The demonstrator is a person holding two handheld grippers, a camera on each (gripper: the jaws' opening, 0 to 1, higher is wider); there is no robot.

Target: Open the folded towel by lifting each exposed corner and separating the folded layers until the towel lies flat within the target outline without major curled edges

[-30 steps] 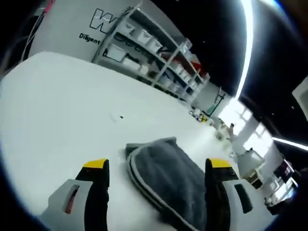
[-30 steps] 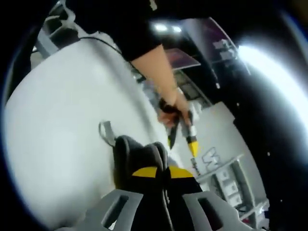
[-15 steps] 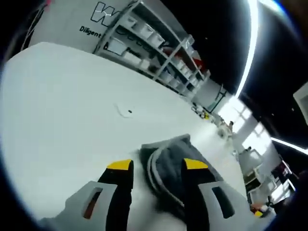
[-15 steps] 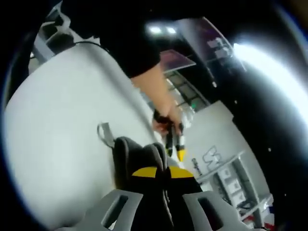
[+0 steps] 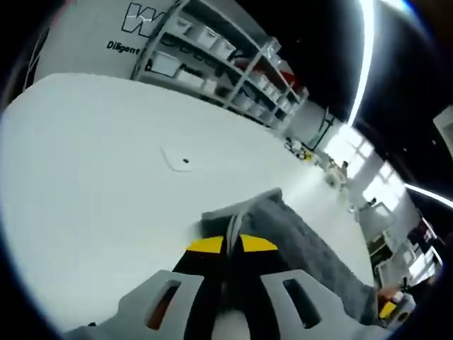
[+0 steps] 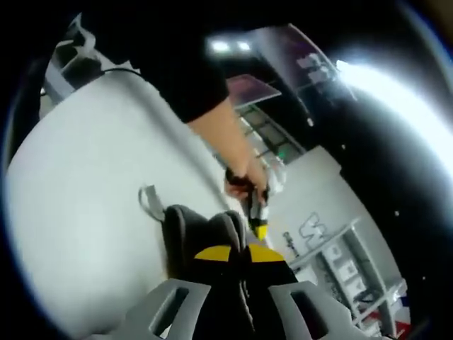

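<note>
A: Both corners pinched? Left gripper (image 5: 231, 244) pressed together on the pale-piped edge of the grey towel (image 5: 297, 234), right gripper (image 6: 237, 253) likewise clamped on a dark bunched fold (image 6: 202, 234).

B: Looks so. Towel lying on the white tabletop (image 5: 92, 177), still bunched, stretching from the left gripper toward the right side of the left gripper view. Small hanging loop (image 6: 150, 200) sticking out onto the bare tabletop, seen in the right gripper view.

A: Best way through this step?

B: Probably lift both corners just enough to clear the layer beneath, then draw apart, slow and level, keeping the cloth taut between the two grips. No jerking, or a layer likely drags along and curls.

A: Other gripper (image 6: 259, 225) close, judging by the right gripper view, held in a hand (image 6: 244, 183) just past the towel.

B: So plenty of spreading left to do. Room enough, though: wide bare tabletop on the near side, one small dark speck (image 5: 185, 161) with a faint mark beside it, well clear of the towel.

A: Any outline visible?

B: Can't tell; nothing clearly readable as one. Tabletop's far edge some way off, shelving (image 5: 212, 64) behind it, no obstruction to the pull.
</note>
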